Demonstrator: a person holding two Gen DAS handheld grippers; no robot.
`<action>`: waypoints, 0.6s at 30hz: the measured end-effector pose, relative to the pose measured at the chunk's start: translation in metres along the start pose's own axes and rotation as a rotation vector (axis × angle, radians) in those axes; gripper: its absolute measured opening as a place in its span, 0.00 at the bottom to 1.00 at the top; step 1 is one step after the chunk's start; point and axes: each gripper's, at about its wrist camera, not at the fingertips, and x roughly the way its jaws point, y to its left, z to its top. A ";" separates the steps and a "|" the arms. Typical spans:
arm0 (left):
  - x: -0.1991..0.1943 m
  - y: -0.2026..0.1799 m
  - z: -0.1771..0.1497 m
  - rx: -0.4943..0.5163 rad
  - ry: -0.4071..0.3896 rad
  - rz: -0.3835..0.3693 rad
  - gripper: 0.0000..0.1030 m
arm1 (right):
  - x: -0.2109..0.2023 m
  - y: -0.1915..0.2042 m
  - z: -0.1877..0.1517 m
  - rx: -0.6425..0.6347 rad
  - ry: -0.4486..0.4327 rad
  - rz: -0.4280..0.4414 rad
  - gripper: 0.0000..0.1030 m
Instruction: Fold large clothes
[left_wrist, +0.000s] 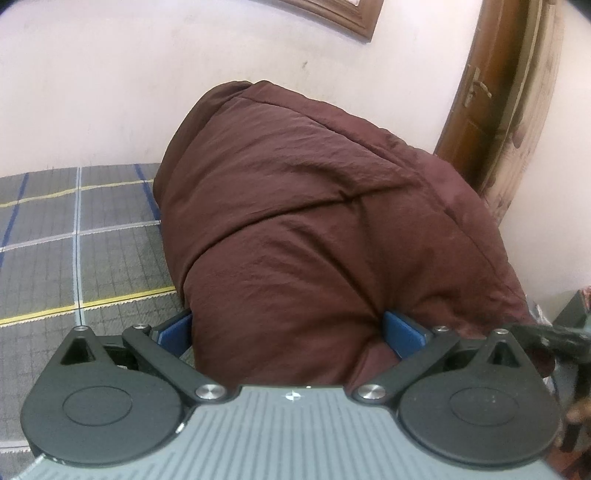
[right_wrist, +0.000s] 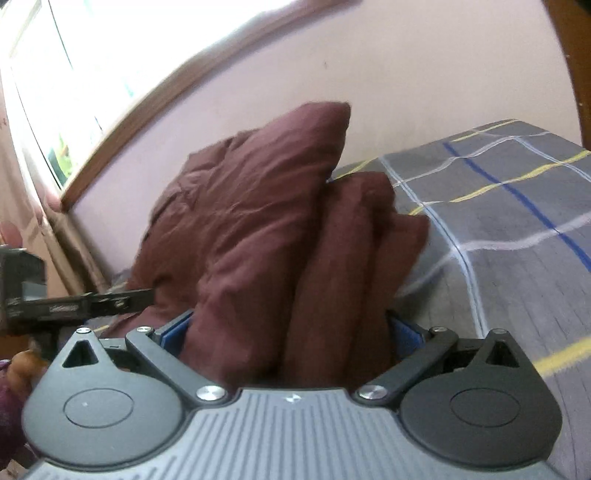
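A large maroon garment (left_wrist: 314, 229) lies bunched in thick folds on a bed. My left gripper (left_wrist: 288, 332) has its blue pads (left_wrist: 400, 332) spread wide and pressed against a thick wad of the fabric between them. My right gripper (right_wrist: 288, 332) stands the same way, its jaws wide around several stacked maroon folds (right_wrist: 258, 229), with a blue pad (right_wrist: 175, 332) showing at each side. The fabric hides both pairs of fingertips. Part of the other gripper shows at the edge of each view.
The bed has a grey checked sheet (left_wrist: 74, 236) with blue, yellow and white lines, also in the right wrist view (right_wrist: 517, 229). A pale wall stands behind. A wooden door (left_wrist: 491, 92) is at the right, a bright window (right_wrist: 92, 74) at the left.
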 end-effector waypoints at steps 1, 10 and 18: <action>0.000 0.000 0.000 0.001 0.001 0.000 1.00 | -0.008 -0.006 -0.003 0.027 -0.005 -0.004 1.00; 0.000 0.000 0.001 -0.007 0.005 -0.001 1.00 | -0.024 -0.028 -0.018 0.234 -0.014 0.111 1.00; 0.001 0.000 0.001 -0.010 0.007 0.005 1.00 | 0.039 -0.050 0.015 0.261 0.081 0.125 1.00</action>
